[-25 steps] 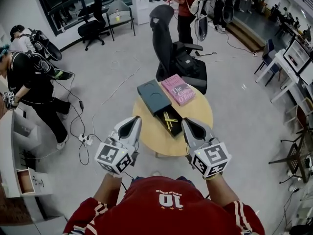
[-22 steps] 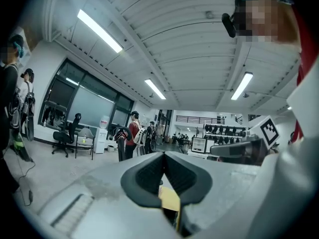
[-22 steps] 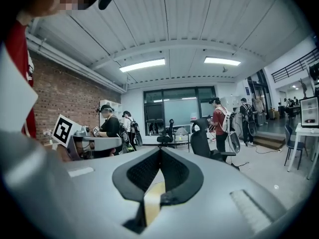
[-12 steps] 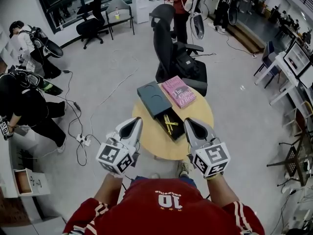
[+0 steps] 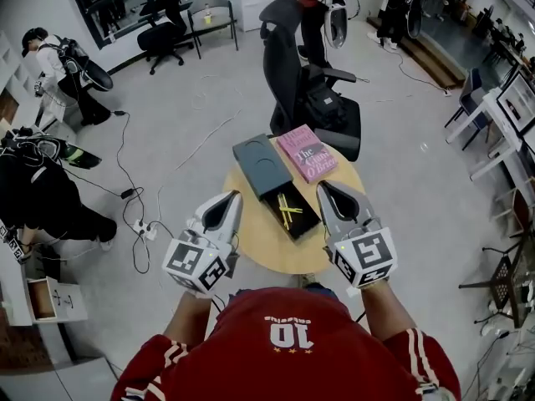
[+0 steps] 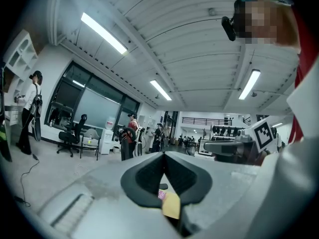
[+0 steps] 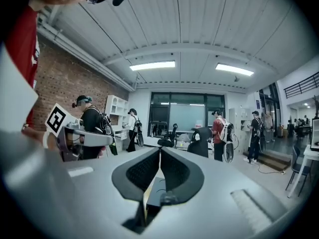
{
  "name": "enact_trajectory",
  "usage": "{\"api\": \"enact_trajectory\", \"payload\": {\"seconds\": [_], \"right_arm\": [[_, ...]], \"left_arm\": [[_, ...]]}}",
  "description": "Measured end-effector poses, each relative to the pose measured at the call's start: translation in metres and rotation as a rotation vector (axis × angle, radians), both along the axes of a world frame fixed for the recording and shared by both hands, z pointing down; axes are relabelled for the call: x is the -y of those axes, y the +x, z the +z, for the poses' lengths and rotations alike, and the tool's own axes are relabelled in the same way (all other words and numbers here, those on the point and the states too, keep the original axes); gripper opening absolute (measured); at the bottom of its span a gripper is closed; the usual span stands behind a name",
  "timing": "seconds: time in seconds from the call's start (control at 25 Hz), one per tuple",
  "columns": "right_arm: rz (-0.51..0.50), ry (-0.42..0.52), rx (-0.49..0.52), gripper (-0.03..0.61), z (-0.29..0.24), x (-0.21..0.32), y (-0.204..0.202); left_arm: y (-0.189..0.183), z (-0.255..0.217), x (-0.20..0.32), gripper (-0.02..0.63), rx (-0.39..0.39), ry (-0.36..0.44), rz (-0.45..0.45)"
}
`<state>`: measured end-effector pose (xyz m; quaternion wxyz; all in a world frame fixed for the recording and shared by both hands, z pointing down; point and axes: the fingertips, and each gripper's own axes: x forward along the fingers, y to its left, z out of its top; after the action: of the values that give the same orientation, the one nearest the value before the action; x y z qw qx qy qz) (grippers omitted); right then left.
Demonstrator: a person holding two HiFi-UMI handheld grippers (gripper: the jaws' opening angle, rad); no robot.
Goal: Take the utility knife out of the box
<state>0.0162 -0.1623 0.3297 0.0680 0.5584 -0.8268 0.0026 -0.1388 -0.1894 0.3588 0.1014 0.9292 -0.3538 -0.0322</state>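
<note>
"While both grippers hover at the near side of the table [image 5: 251, 239], where does the utility knife [image 5: 290, 209] sit?" the trainee asks.

"Inside the box [image 5: 306, 222], in its open black tray near the middle of the table. Yellow pieces lie crossed there; which of them is the knife body I cannot tell. The grey cover [image 5: 260, 165] rests at the far end of the tray, so the contents are exposed from above. A pink book [image 5: 307, 154] lies just beside the cover, clear of the tray's contents."

"Why are the grippers held this way?"

"Likely as an approach posture. The left gripper [image 5: 229, 199] sits over the near left part of the table, and the right gripper [image 5: 326, 187] just beside the tray's right side, so the tray lies between them. Both point roughly level across the table, not down into the tray."

"State of the jaws?"

"Left gripper [image 6: 163, 156]: pads pressed together at the tip, nothing between them. Right gripper [image 7: 159, 151]: likewise closed tip to tip and empty. Neither touches the box or the knife. In my judgement, one gripper must spread its jaws and tip downward before it can pinch the knife; the other could steady the tray."
</note>
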Motion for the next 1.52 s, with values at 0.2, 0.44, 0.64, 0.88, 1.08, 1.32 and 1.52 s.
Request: {"api": "enact_trajectory", "payload": {"seconds": [0.2,0.44,0.64,0.88,1.08,1.32,1.52], "right_arm": [[-0.045,-0.014,0.018,0.029,0.006,0.005,0.004],[-0.078,-0.029,0.033,0.052,0.016,0.009,0.005],[-0.090,-0.050,0.006,0.083,0.028,0.014,0.009],[-0.111,-0.116,-0.055,0.087,0.062,0.029,0.019],[-0.124,-0.193,-0.086,0.087,0.099,0.041,0.023],[-0.161,-0.241,-0.158,0.087,0.139,0.049,0.020],[-0.191,-0.302,-0.206,0.087,0.183,0.052,0.023]], "left_arm": [[0.013,0.003,0.001,0.002,0.012,-0.004,-0.003],[0.021,0.010,0.002,0.002,0.035,-0.020,-0.005],[0.027,0.014,0.004,0.002,0.049,-0.023,-0.006],[0.038,0.016,0.008,0.002,0.048,-0.027,-0.005],[0.040,0.024,0.010,0.002,0.051,-0.048,-0.019],[0.042,0.042,0.014,0.002,0.080,-0.080,-0.041],[0.044,0.048,0.013,0.002,0.086,-0.101,-0.061]]}}
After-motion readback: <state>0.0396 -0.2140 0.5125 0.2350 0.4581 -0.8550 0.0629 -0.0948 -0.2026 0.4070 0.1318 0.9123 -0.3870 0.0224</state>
